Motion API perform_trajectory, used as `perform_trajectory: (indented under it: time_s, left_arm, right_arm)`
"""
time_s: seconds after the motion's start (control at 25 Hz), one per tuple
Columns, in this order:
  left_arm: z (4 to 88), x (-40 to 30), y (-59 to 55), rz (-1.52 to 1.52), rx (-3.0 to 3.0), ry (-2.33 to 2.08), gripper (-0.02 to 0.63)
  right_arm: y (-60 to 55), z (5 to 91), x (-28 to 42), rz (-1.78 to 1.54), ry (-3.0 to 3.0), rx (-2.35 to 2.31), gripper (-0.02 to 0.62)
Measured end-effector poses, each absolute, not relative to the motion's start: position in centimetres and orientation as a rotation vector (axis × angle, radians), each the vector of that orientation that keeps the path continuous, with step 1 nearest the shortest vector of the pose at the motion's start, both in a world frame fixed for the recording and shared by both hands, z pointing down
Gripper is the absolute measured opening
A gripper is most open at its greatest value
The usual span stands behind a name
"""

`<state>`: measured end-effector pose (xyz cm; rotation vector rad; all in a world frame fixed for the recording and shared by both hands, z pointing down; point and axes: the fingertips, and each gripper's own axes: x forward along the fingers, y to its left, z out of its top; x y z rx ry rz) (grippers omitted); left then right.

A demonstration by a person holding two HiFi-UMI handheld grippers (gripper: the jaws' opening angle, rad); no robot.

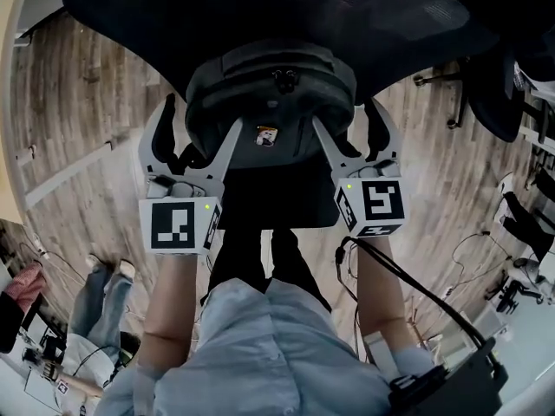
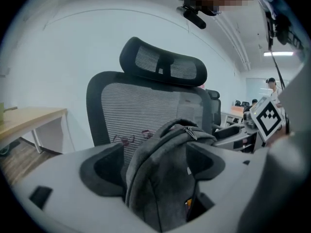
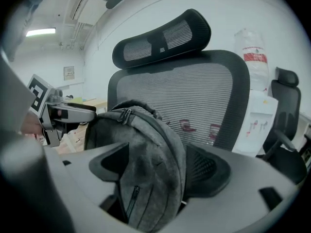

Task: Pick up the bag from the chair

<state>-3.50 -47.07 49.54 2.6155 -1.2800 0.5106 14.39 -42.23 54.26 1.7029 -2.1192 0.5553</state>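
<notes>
In both gripper views I lose the lower half of the bag (image 2: 165, 178) behind the jaw bodies. In head view the bag covers most of the chair (image 1: 260, 7) seat. I cannot read the bag's small orange tag (image 1: 266, 135)

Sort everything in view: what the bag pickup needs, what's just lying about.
Job: grey bag, mesh chair it sits on, left gripper, right gripper.
Lying about: wooden desk, water bottle, second chair.

An office: a black mesh-backed chair with headrest (image 2: 146, 110), a pale wooden desk (image 2: 29, 116), wood-plank flooring (image 1: 78, 137) and strip ceiling lights (image 2: 279, 54).
</notes>
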Motion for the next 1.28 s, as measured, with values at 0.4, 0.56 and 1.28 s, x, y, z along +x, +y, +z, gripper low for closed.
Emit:
perform_trajectory:
  time_s: [0.4, 0.56, 1.28]
  left_arm:
    - [50.2, -2.8, -49.8, 0.484, 2.665, -1.15, 0.391]
    - [50.6, -1.5, -50.2, 0.471, 2.681, -1.041, 0.391]
    - [50.8, -2.7, -49.0, 0.513, 2.747, -1.018, 0.262]
  right_arm:
    - [-45.5, 55.8, 14.3, 0.567, -2.131, 1.656, 0.376]
    - [-46.4, 56.2, 14.0, 0.558, -2.121, 1.64, 0.376]
    - [-44.3, 56.2, 12.3, 0.545, -2.109, 1.607, 0.238]
